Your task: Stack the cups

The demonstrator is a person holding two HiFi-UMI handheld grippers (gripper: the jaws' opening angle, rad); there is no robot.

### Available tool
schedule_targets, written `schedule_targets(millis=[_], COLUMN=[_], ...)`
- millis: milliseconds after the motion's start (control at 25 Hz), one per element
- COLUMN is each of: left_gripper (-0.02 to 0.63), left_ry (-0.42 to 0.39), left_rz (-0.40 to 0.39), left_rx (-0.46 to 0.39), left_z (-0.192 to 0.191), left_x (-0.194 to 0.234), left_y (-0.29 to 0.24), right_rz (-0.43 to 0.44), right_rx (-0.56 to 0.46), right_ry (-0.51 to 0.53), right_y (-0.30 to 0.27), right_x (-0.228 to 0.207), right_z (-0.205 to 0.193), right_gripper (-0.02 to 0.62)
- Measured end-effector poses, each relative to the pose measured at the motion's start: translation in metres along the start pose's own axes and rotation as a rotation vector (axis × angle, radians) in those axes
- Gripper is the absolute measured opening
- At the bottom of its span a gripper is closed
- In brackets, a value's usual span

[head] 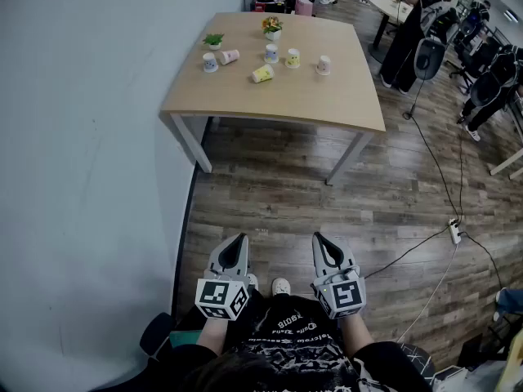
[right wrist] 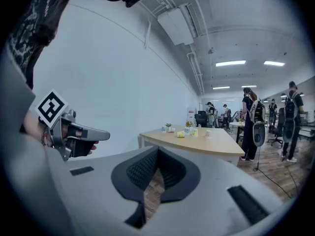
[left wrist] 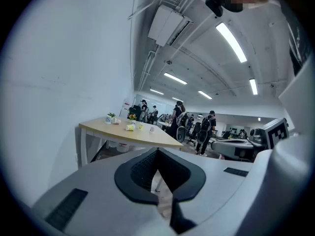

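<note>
Cups (head: 271, 53) first: where are they?
— Six, in a loose row on the far side of the wooden table (head: 327, 96), dead ahead at 12 o'clock. Four stand upright; the pink cup (head: 230, 56) and the yellow cup (head: 262, 73) lie on their sides. No two are nested yet. Two small potted plants (head: 213, 40) sit just behind them.
— And the grippers?
— Well short of the table, low at 6 o'clock over the wood floor. The left gripper (head: 238, 243) and the right gripper (head: 321, 242) both have their jaws pressed together with nothing between them.
— What could go wrong?
— I'd judge the lying cups the worst: a nudge from a jaw could roll them off an edge. The jaws must part before any reach, or they only knock cups over. A cable (head: 433, 162) trails at 3 o'clock, a snag if the approach drifts that way.
</note>
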State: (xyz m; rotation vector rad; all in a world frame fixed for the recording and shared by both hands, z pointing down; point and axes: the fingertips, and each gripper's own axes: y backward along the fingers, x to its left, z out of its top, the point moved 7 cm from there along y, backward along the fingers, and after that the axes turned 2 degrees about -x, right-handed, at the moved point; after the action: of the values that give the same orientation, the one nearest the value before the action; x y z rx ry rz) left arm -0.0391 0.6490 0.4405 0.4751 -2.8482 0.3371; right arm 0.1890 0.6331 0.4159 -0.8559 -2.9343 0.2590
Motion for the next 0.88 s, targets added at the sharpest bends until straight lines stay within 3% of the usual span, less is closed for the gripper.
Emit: schedule_targets(millis=[360,680,880], left_gripper=[0.003,0.004,0.005], left_ry=[0.005,-0.053,-0.041], left_rz=[-0.019,-0.043,-0.059], left_rx=[-0.033,0.004,0.035], left_z=[0.001,-0.005,-0.008], left_x=[-0.008,-0.017,-0.018], left_y=[0.003,0.007,0.006], right_rz=[0.025,-0.002,0.013], right_rx=[0.007,0.011,0.024], right_ry=[-0.022,-0.094,-0.111], right_y=[0.004,0.014,0.013], right_x=[-0.001,0.0,0.001], right_z=[-0.008,-0.017,-0.021], right_gripper=[0.002,0.003,0.005])
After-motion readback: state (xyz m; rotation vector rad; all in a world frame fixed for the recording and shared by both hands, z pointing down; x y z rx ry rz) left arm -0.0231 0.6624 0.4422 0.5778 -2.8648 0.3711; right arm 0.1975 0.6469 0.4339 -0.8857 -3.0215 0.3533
